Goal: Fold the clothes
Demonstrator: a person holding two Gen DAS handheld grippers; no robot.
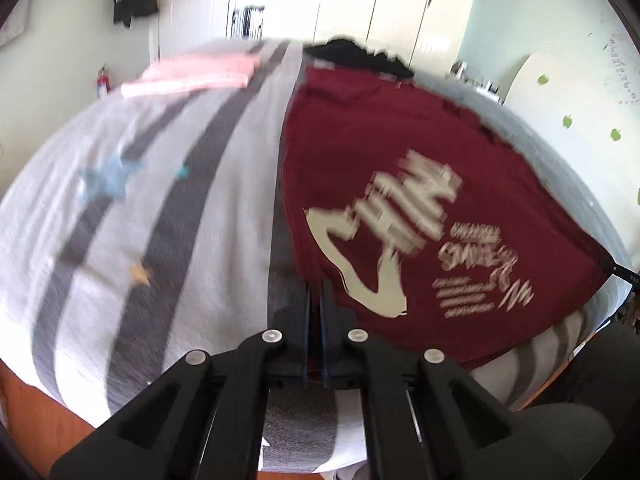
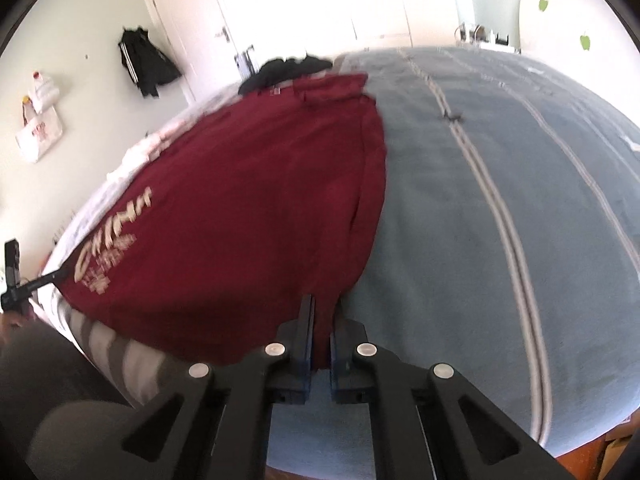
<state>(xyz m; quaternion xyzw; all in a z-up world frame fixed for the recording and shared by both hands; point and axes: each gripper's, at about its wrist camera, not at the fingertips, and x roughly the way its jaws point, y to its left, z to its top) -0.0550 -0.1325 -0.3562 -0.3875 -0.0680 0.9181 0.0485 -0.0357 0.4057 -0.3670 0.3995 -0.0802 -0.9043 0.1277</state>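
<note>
A maroon T-shirt (image 1: pixel 400 152) with cream lettering lies spread flat on the bed, its hem toward me. My left gripper (image 1: pixel 316 286) is shut on the hem's left corner, with a strip of maroon cloth showing between its fingers. In the right wrist view the same T-shirt (image 2: pixel 240 200) stretches away, and my right gripper (image 2: pixel 322 304) is shut on the hem's right corner, red fabric pinched between its pads. The left gripper's tip (image 2: pixel 56 276) shows at the far left there, at the other corner. Both views are motion-blurred.
A folded pink garment (image 1: pixel 192 72) and a heap of black clothes (image 1: pixel 356 54) lie at the bed's far end. The cover is grey-striped (image 1: pixel 160 200) on the left and blue-striped (image 2: pixel 480 200) on the right. A wooden bed edge (image 1: pixel 40 412) runs nearest me.
</note>
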